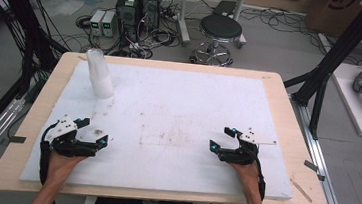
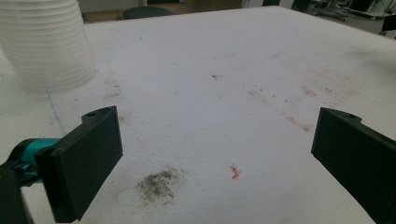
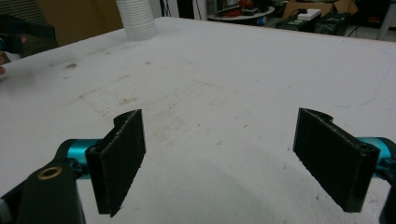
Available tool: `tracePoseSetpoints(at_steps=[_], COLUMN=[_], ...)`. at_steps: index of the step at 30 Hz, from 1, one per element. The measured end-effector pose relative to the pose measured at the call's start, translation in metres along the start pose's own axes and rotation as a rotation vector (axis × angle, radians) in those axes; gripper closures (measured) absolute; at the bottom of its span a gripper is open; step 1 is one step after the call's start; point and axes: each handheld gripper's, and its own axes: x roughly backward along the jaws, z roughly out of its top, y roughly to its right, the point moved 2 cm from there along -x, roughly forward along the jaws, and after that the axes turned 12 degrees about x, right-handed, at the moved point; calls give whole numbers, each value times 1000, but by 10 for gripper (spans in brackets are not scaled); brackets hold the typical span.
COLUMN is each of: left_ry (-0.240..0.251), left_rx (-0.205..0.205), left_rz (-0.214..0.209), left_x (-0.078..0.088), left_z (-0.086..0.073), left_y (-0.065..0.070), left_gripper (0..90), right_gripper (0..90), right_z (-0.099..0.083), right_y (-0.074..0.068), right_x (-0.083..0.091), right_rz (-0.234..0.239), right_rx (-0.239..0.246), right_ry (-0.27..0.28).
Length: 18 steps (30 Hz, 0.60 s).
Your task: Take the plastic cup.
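Observation:
A tall stack of white plastic cups (image 1: 99,74) stands upside down on the white foam mat (image 1: 178,107) at the far left. The same cup stack (image 2: 44,44) rises at the upper left of the left gripper view, and the cup stack (image 3: 135,18) sits far off in the right gripper view. My left gripper (image 1: 92,131) rests near the mat's front left, jaws wide apart and empty, well short of the cups. My right gripper (image 1: 222,138) sits at the front right, also open with nothing between its jaws. Bare stained mat lies ahead of the left gripper (image 2: 215,158) and the right gripper (image 3: 219,158).
The mat covers most of a wooden table (image 1: 288,117). A dark smudge (image 2: 156,186) and a small red scrap (image 2: 235,172) lie on the mat by the left jaws. Beyond the table stand a black stool (image 1: 220,33), computer boxes (image 1: 138,7) and cables on the floor.

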Motion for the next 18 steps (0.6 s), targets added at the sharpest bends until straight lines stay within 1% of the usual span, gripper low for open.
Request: tracePoseSetpoints(at_steps=[4,8,15,17,18], left_ry=[0,6,2,3,4], left_rx=[0,-7,-5,-4,6], left_rz=[4,7,5,3,-4], left_x=[0,0,0,0,0], left_z=[0,0,0,0,0], left_y=[0,1,0,0,-1], left_gripper=[18,18,18,19,19], right_gripper=[168,168,168,169,169], right_z=[-1,0,-1,-1,-1], right_y=[0,0,0,0,0], right_x=[2,2,2,2,2], right_rz=[4,5,6,8,5], right_rx=[0,-1,-1,-3,1], right_ry=[15,9,13,15,15])
